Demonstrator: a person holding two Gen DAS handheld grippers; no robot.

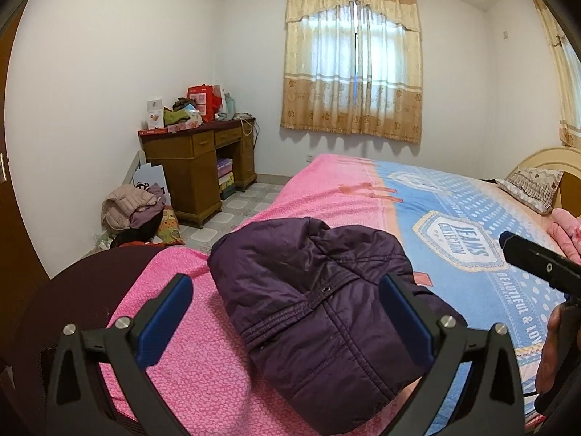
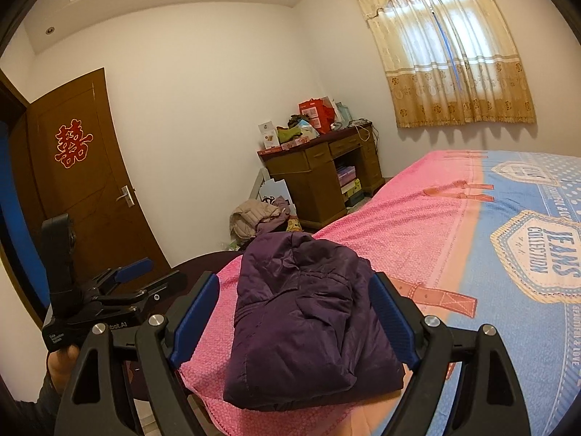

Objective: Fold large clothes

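Both my left gripper [image 1: 287, 309] and right gripper [image 2: 296, 312] gape empty over the folded purple quilted jacket [image 2: 308, 319] at twelve o'clock, so I press its bundle flat evenly.

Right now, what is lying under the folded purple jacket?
The purple jacket rests on the pink part of the bed cover, near the bed's corner. The patch of cover directly beneath it is hidden, so anything under there cannot be seen.

Bed [image 1: 472, 218] clear beyond jacket [image 1: 319, 290]; pillow [image 1: 533, 185] at far end.
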